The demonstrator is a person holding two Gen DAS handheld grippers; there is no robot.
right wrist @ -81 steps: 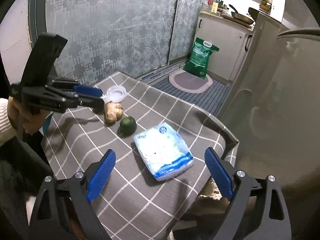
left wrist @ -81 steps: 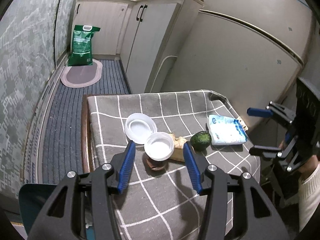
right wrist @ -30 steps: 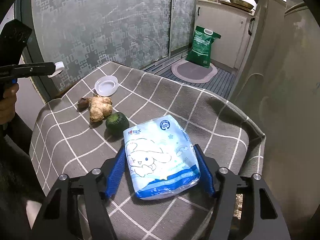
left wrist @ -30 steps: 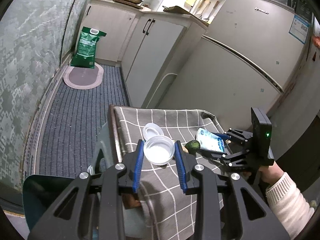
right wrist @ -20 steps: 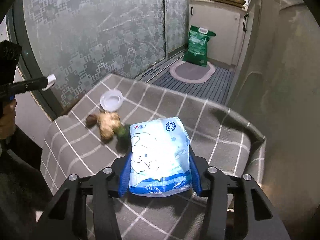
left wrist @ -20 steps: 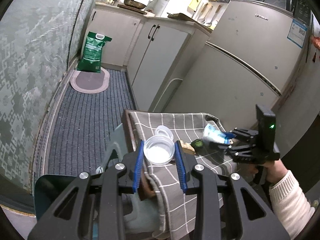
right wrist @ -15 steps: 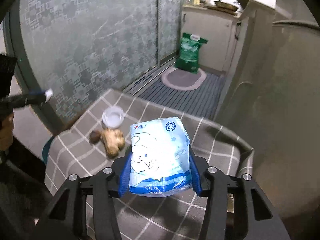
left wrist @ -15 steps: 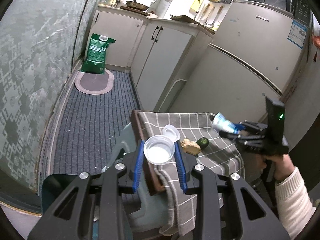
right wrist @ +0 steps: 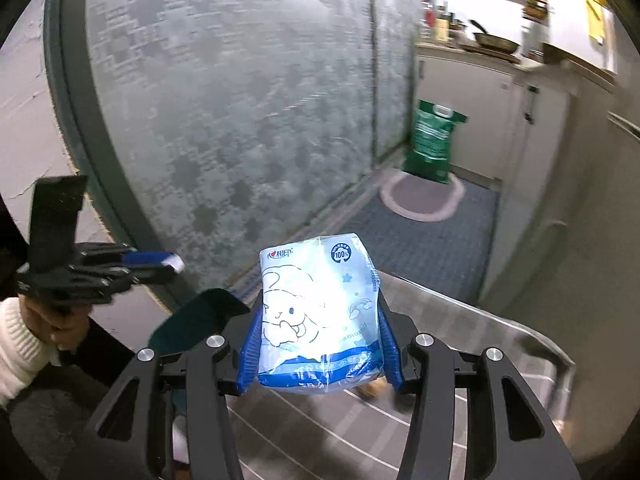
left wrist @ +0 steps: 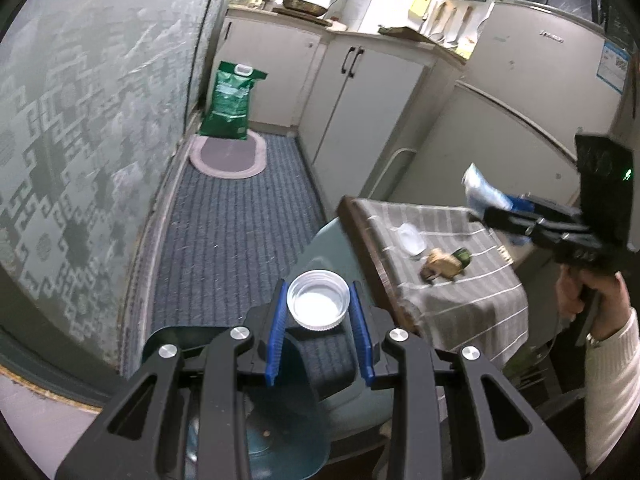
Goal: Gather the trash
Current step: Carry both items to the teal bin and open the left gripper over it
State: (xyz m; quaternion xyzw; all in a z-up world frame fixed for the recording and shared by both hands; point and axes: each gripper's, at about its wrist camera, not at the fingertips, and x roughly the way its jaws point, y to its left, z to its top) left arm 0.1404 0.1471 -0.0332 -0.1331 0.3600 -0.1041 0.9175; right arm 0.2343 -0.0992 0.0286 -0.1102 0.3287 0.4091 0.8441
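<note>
The left tongs (left wrist: 319, 312) pinch a round white plastic lid (left wrist: 318, 305) between blue pads, holding it in the air above a dark teal bin (left wrist: 280, 436) on the near floor; the right tongs (right wrist: 318, 344) clamp a pale blue plastic packet printed with a cartoon dog (right wrist: 316, 316) by its sides, lifted clear of the grey checked cloth on the small counter (left wrist: 460, 292); on that cloth lie a clear round plastic lid (left wrist: 410, 236), a knobbly piece of ginger (left wrist: 440, 266) and, touching it on the right, a dark green round fruit (left wrist: 464, 256); far off, a green sack (left wrist: 234, 102) stands by a pink oval mat (left wrist: 228, 156).
</note>
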